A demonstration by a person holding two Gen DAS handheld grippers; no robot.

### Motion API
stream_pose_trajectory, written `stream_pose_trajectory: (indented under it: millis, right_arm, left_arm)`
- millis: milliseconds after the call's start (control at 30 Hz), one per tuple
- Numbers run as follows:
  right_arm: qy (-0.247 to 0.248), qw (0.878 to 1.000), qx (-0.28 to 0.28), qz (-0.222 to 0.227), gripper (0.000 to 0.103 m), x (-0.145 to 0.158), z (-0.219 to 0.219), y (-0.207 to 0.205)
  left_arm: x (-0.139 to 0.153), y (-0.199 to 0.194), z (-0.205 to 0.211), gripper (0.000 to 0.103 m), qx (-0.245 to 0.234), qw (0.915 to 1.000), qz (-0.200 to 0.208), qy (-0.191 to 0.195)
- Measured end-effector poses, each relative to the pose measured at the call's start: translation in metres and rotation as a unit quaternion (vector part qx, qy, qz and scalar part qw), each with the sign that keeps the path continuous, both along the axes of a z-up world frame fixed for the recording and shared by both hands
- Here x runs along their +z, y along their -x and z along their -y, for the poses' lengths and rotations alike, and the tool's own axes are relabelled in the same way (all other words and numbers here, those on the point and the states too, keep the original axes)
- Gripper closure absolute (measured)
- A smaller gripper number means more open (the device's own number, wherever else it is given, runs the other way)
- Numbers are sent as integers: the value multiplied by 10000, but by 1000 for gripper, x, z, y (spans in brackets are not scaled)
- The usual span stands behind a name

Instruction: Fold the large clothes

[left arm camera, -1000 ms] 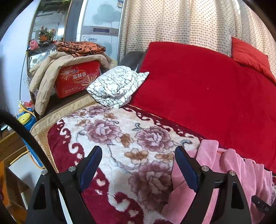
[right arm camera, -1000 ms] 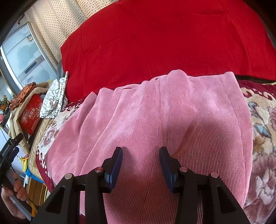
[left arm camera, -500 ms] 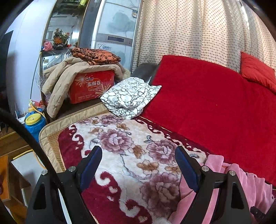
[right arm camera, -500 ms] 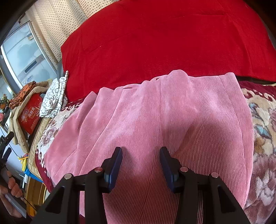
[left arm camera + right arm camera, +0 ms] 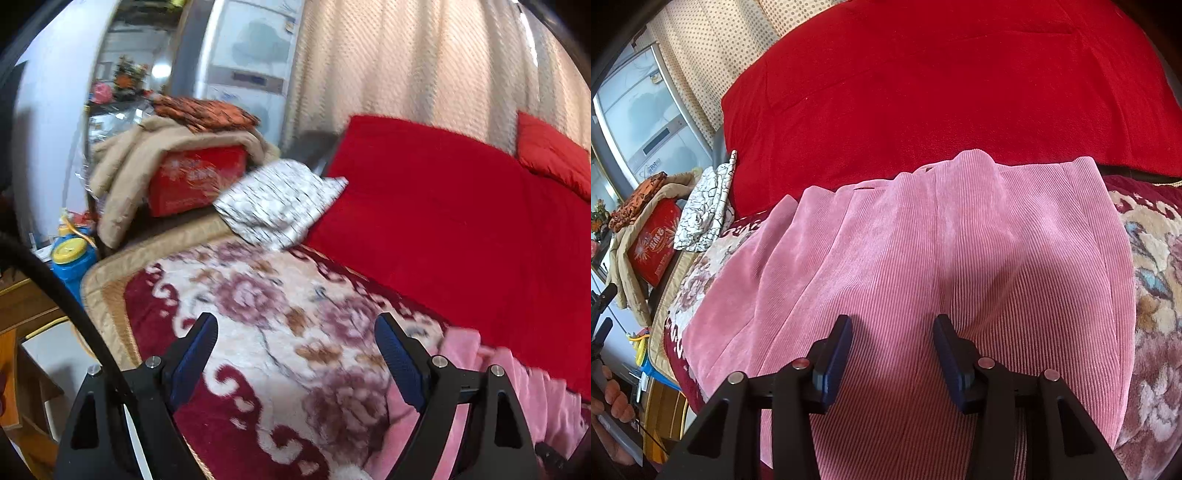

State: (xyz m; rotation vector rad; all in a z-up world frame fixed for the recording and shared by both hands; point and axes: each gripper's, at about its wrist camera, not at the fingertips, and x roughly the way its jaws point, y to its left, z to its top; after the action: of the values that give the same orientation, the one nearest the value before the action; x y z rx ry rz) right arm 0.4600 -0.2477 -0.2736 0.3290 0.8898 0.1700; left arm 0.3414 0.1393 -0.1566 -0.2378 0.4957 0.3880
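A large pink corduroy garment (image 5: 923,258) lies spread on the floral blanket (image 5: 1152,258) in front of a red cushion (image 5: 923,92). My right gripper (image 5: 892,332) is open, hovering low over the near part of the garment, holding nothing. My left gripper (image 5: 295,332) is open wide and empty, above the floral blanket (image 5: 258,295) to the left of the garment, whose pink edge (image 5: 517,387) shows at the lower right of the left wrist view.
A folded white patterned cloth (image 5: 280,203) lies at the back left by the red cushion (image 5: 461,221). A red box (image 5: 195,181) draped with a beige coat and an orange cloth stands left. A blue-and-yellow container (image 5: 72,254) sits below the bed's edge.
My left gripper has swung away to the left and up, so less of the pink garment shows in its view. The right gripper and the garment have stayed still.
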Motion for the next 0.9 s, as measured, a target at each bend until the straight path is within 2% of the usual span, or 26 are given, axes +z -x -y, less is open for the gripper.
stream_pose_trajectory:
  millis: [33,100,133,167,267,367,533,667,733,767,833,900]
  right_arm:
    - [1,10000,1,0,53,0,0,0]
    - [11,10000,0,3,53,0,0,0]
    - [23,10000,-2,6,52,-1,0,-1]
    - [39,10000,-1,7,52,-2,0,-1]
    - [84,10000,11,14,52,-3,-1,-2]
    - [44,10000,25,4,52,-3,-1,-2]
    - [28,10000,65,0,52,-2,0,1]
    - [44,9999,100,13,52,-2,-1,3]
    - [28,9999,114,12,52,-2,0,3]
    - [21,9999,120,14,52,-3,0,3]
    - [26,9999,156,32,52,-3,0,4]
    - [46,9998,203,52,52,-4,0,5]
  left_arm:
    - [-4,-4,3,16,-117,9999,-109,54]
    - [-20,-21,12,16,-681,9951,-608,372]
    - [-32,-30,16,16,-983,9889,-916,633]
    - [-46,-40,20,16,-1235,9791,-1288,980]
    - [-82,-54,24,16,-1390,9518,-2061,1796]
    - [-98,-55,31,16,-1443,9408,-2310,2015]
    - [-112,-47,46,15,-1391,9347,-2484,2129]
    - [-112,-49,49,14,-1222,9400,-2386,2110]
    - [-110,-48,45,14,-1075,9399,-2326,2257]
    - [-107,-45,43,14,-992,9421,-2237,2294]
    - [-103,-35,41,14,-832,9501,-2128,2125]
    - [-105,-29,39,14,-776,9492,-2108,2203]
